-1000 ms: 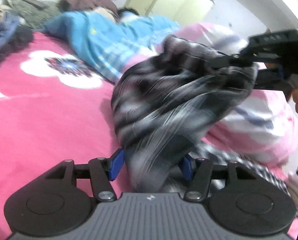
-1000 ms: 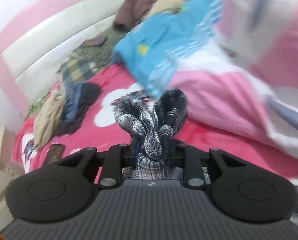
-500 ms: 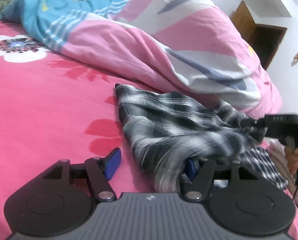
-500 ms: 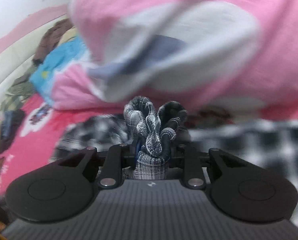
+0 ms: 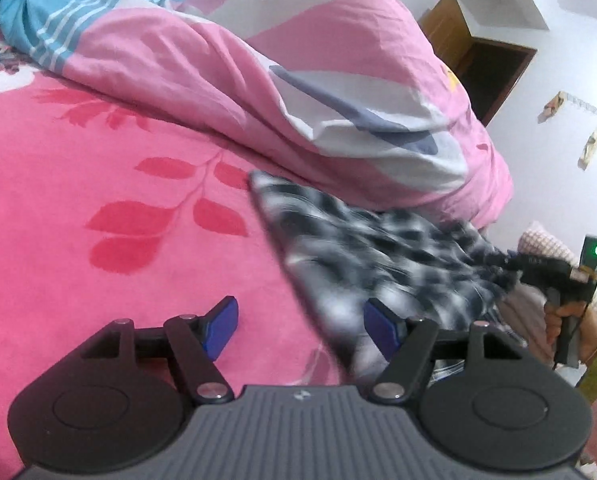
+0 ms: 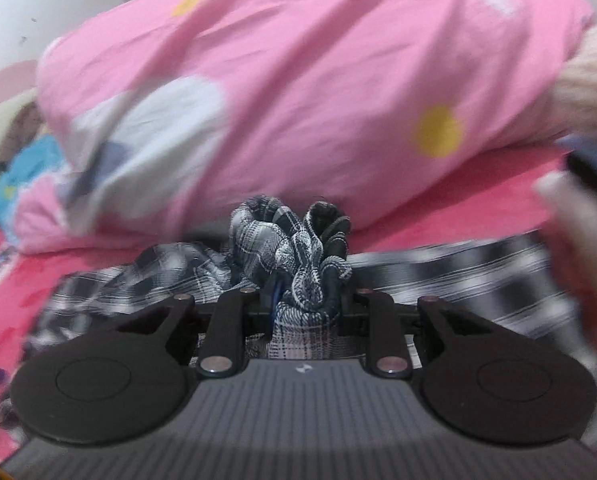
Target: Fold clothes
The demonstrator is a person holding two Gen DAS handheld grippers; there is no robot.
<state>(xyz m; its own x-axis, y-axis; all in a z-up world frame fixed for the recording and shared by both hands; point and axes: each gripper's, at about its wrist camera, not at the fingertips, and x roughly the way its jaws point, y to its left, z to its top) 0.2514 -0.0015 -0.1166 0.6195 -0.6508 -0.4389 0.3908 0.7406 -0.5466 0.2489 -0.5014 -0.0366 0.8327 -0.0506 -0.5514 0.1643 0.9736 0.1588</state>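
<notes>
Left wrist view. The plaid shirt [image 5: 362, 248] is lying spread on the pink bed [image 5: 98, 184], stretching from about 12 o'clock of the left gripper [image 5: 302, 324] out toward 3 o'clock, where the right gripper [image 5: 538, 268] is pinching its far corner. The left fingers [image 5: 220, 320] are standing released, wide apart; the shirt's near edge is running in front of the right-hand finger and partly between the two, but nothing is being clamped. The quilt [image 5: 298, 64] is piled at 12 to 1 o'clock, just behind the shirt.

Right wrist view. The right gripper [image 6: 306, 304] is grasping a bunched wad of shirt [image 6: 294, 248], the fingers clenched on it at centre; the rest of the cloth is trailing flat toward 9 o'clock and 3 o'clock over the bed [image 6: 438, 216], with the quilt [image 6: 298, 80] filling 12 o'clock.

Step in hand, as judged: laying the shirt out flat, one corner being pulled taut by the right gripper. The next move is probably calling for the left fingers to close on the near edge, so that both ends are tensioned before a fold is started.
</notes>
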